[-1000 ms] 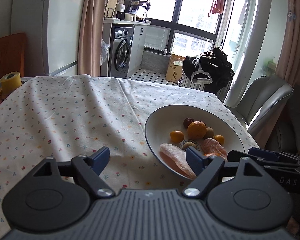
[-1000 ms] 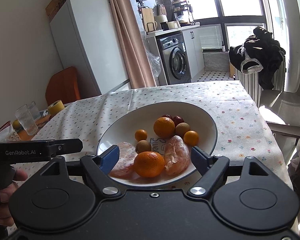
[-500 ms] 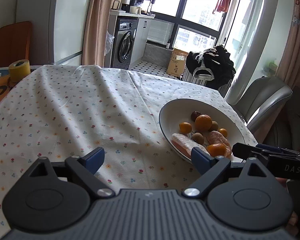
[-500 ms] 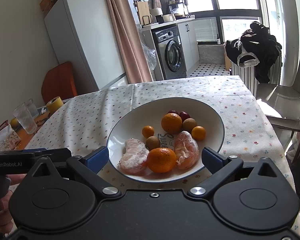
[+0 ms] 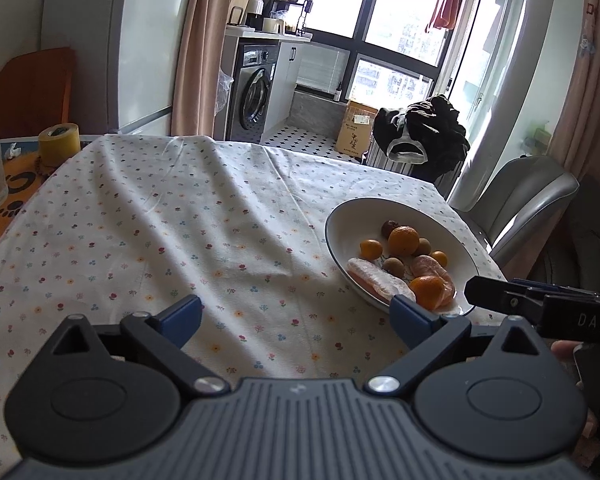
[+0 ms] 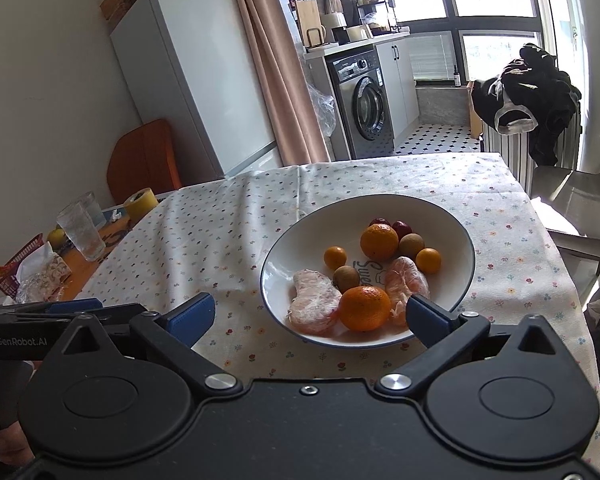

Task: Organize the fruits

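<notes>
The right gripper (image 6: pixel 310 318) is spread wide and holds nothing. Its right fingertip overlaps the near rim of the white bowl (image 6: pixel 456 232) in the right wrist view; whether it touches the rim cannot be told. The left fingertip stands over bare tablecloth (image 6: pixel 204 236), left of the bowl.

Bowl contents, near to far:
- A whole mandarin (image 6: pixel 365 308) lies nearest, just beyond the gap between the fingertips.
- A pale peeled piece (image 6: pixel 314 306) lies to its left, and a peeled mandarin (image 6: pixel 406 282) to its right; both touch it.
- A brown kiwi (image 6: pixel 346 278) sits behind these.
- Farther off lie a larger orange (image 6: pixel 379 242), two small kumquats, a second brown fruit and dark red fruits at the far side.

The left gripper (image 5: pixel 296 316) is also wide and empty. It hangs over the tablecloth, with the bowl to its far right; its right fingertip lies just beside the bowl's near edge in the left wrist view.

Drinking glasses (image 6: pixel 81 232) and a yellow tape roll (image 6: pixel 141 204) stand at the far left.
</notes>
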Demonstrator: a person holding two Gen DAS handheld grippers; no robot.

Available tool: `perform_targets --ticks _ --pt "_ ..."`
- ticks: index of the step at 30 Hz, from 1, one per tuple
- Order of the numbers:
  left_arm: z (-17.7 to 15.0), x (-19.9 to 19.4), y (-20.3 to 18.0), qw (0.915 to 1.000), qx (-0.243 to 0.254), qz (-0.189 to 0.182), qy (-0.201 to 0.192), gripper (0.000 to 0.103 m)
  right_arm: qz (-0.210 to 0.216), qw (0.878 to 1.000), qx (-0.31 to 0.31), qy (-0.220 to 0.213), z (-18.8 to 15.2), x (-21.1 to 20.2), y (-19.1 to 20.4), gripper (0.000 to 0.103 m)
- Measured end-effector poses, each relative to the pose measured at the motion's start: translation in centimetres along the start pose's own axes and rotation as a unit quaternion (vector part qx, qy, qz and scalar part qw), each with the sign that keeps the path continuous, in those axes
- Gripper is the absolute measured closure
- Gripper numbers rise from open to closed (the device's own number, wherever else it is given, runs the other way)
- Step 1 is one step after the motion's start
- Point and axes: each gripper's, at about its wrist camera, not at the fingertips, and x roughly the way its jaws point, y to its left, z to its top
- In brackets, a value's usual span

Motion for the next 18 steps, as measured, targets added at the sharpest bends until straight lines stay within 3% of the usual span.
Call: perform_targets --ticks 18 --pt "-0.6 -6.7 0.2 0.9996 0.010 0.000 -0.028 0.000 0.027 0.999 -0.031 0.003 0.4 -4.9 3.6 0.000"
